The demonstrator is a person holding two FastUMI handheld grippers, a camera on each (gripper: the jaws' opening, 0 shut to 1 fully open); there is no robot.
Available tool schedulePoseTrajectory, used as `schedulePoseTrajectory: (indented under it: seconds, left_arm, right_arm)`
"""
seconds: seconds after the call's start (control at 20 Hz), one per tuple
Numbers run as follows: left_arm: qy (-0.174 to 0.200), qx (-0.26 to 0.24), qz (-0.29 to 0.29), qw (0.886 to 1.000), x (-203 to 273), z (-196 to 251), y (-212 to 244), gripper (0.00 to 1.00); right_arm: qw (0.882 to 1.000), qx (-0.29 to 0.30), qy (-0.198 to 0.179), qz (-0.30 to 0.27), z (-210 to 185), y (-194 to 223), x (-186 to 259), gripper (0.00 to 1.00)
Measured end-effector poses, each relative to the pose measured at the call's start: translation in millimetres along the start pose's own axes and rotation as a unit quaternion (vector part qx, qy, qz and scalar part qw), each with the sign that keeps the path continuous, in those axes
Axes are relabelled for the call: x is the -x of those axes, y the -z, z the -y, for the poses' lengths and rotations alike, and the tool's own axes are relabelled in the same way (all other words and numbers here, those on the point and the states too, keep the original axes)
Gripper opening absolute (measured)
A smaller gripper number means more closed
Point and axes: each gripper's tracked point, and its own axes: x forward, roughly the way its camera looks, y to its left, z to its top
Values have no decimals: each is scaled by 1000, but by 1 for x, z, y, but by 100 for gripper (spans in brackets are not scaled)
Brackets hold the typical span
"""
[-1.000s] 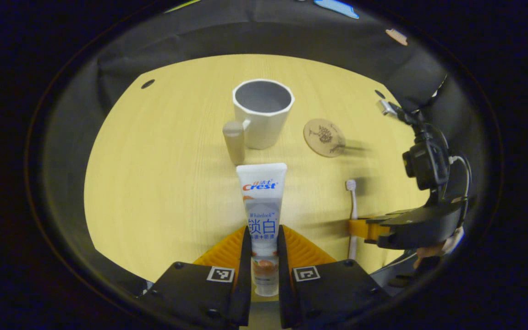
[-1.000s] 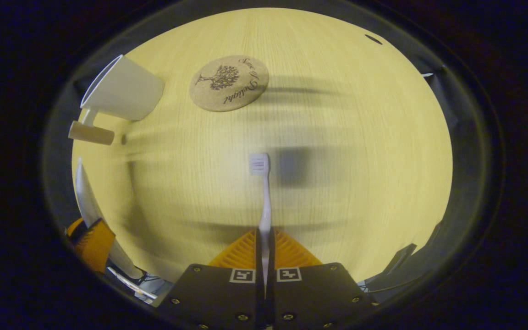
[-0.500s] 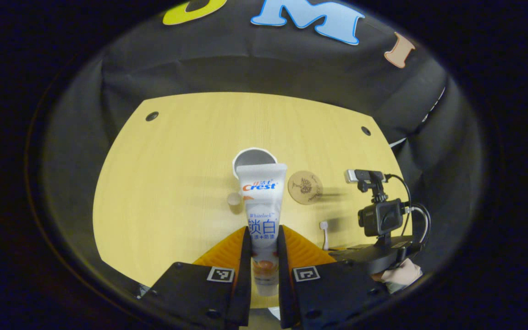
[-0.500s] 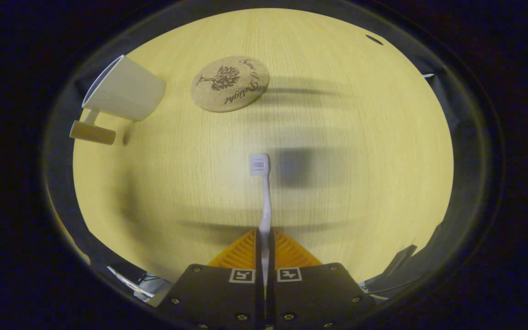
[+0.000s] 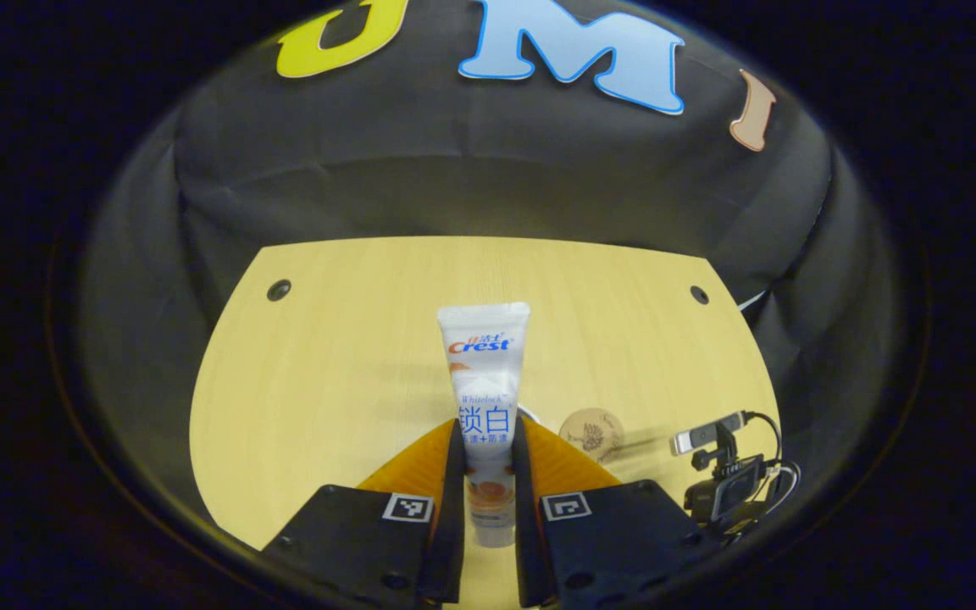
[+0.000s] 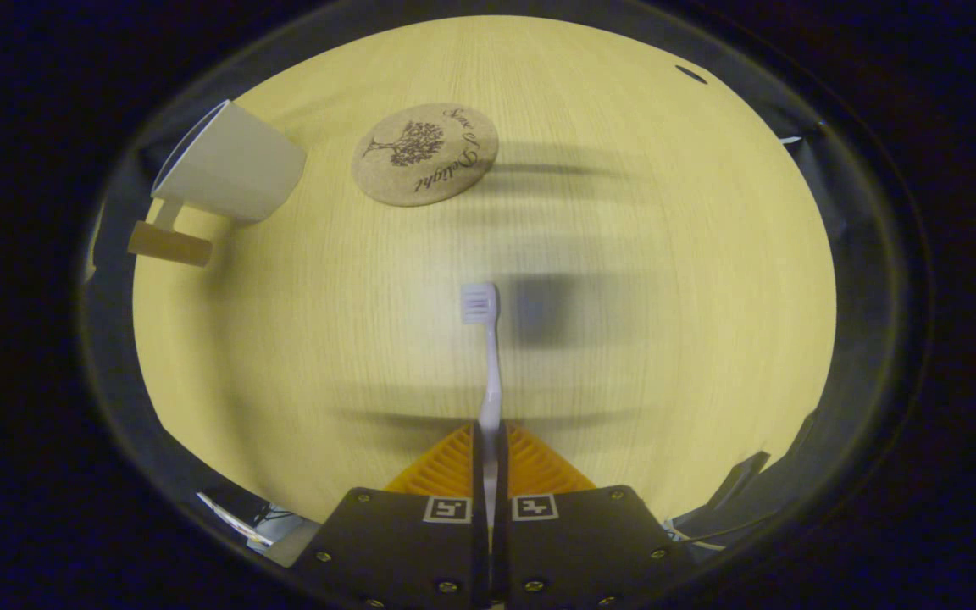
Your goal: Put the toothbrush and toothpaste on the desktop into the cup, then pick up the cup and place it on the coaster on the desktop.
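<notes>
Between the jaws of the left gripper (image 5: 485,470): toothpaste (image 5: 485,381), a tube clamped low on its body on both sides, flat crimped end pointing forward and well clear of the bench (image 5: 327,356). Held high and along the gripper's axis, probably so that the tube can be tipped end-first into the cup from above. Visible just past the tube's right edge, a pale sliver that may be the cup's rim; too little of it to be sure. Beside it, the coaster (image 5: 592,431), bare.

Between the jaws of the right gripper (image 6: 489,462): toothbrush (image 6: 488,364), pinched by the rear part of its handle, jaws nearly together on the thin shaft. Bristle head forward, over the bench (image 6: 666,254); whether touching the surface or just above it, cannot tell. Gripped at the tail, presumably to leave a long free length for the drop into the cup.

Toward the upper left of the right gripper view: cup (image 6: 230,174), upright on the bench, mouth open and unobstructed, handle (image 6: 169,245) sticking out to one side. Just beside it but apart, the coaster (image 6: 425,153), a round cork disc with a printed tree.

At the lower right of the left gripper view: a small camera mount with cable (image 5: 729,483), belonging to the other hand's rig.

Judged stage: 2 items grasped, 0 in the cup; insertion not yet begun, cup transfer to the coaster to come last. Likely risk: a light cup tipping if the tube strikes the rim off-centre.
</notes>
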Motion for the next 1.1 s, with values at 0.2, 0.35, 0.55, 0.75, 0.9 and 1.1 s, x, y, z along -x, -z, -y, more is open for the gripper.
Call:
schedulePoseTrajectory:
  seconds: [0.2,0.35,0.55,0.75,0.9,1.1]
  left_arm:
    - [9,-16,37,999,-26,6,-20,33]
    - [23,-16,67,997,-41,12,-31,32]
    - [29,-25,89,995,-60,10,-26,32]
    - [30,-26,86,996,-76,-1,-9,33]
    - [28,-38,97,994,-71,6,-5,31]
    - [26,-46,115,992,-70,7,-5,33]
  right_arm:
    - [1000,-1,1,-3,0,1,0,3]
    - [1000,-1,3,-4,0,1,0,3]
    - [1000,-6,1,14,1,-1,1,3]
    - [999,-32,-8,39,4,-4,8,2]
    - [995,-59,-27,76,6,-22,33,2]
    - [986,-71,-36,145,11,-56,79,2]
